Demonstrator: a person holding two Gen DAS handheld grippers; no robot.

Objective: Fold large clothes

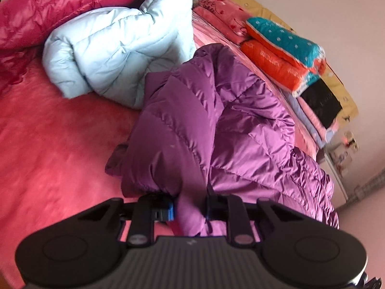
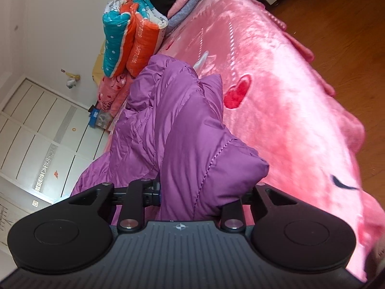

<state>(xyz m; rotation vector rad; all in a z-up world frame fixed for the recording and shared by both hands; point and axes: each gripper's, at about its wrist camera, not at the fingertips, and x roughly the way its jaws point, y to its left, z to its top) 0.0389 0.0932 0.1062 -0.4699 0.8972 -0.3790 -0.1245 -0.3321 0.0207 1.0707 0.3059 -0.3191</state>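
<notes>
A shiny purple quilted down jacket (image 1: 216, 120) lies bunched on the pink bed. My left gripper (image 1: 191, 207) is shut on a fold of the jacket's near edge, and the fabric bulges up between its black fingers. In the right wrist view the same purple jacket (image 2: 182, 125) rises in a ridge from my right gripper (image 2: 192, 200), which is shut on a thick puffed fold of it. The cloth hides the fingertips of both grippers.
A pale blue puffer jacket (image 1: 115, 50) and a magenta one (image 1: 48, 7) lie further back on the pink plush bedspread (image 2: 288, 96). Folded quilts and blankets (image 1: 284, 48) are stacked along the wall. Wooden floor (image 2: 349, 36) shows beyond the bed's edge, a white wardrobe (image 2: 36, 132) beyond it.
</notes>
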